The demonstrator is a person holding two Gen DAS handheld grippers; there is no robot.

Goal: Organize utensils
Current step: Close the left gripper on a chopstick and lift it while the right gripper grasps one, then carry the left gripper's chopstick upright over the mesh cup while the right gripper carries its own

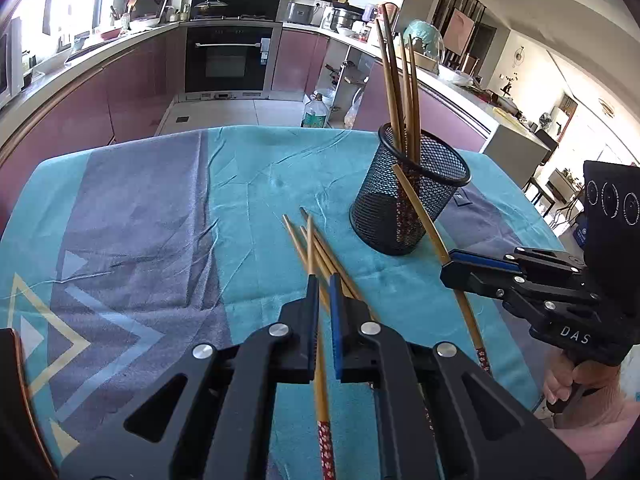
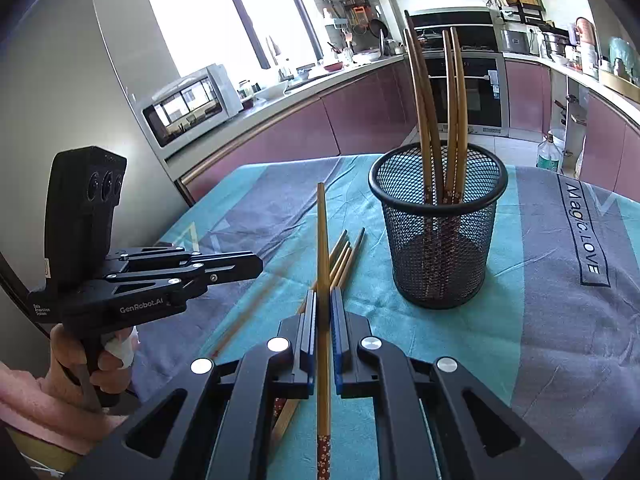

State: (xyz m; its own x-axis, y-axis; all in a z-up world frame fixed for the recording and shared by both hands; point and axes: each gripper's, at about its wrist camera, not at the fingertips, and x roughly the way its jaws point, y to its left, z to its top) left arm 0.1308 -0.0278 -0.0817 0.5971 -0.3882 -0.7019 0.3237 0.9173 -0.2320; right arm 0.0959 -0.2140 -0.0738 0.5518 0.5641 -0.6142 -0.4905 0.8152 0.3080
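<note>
Two chopsticks (image 2: 322,240) clamped | tips forward | holder (image 2: 438,236) beyond

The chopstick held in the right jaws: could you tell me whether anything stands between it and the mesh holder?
Nothing visible does. The chopstick points past the mesh holder, with only bare tablecloth between them.

A table spread with a teal and grey cloth (image 1: 256,184) carries the things; on the cloth a black mesh cup (image 1: 408,200) stands upright; just beside it a loose bunch of bamboo chopsticks (image 1: 320,256) lies flat.
</note>
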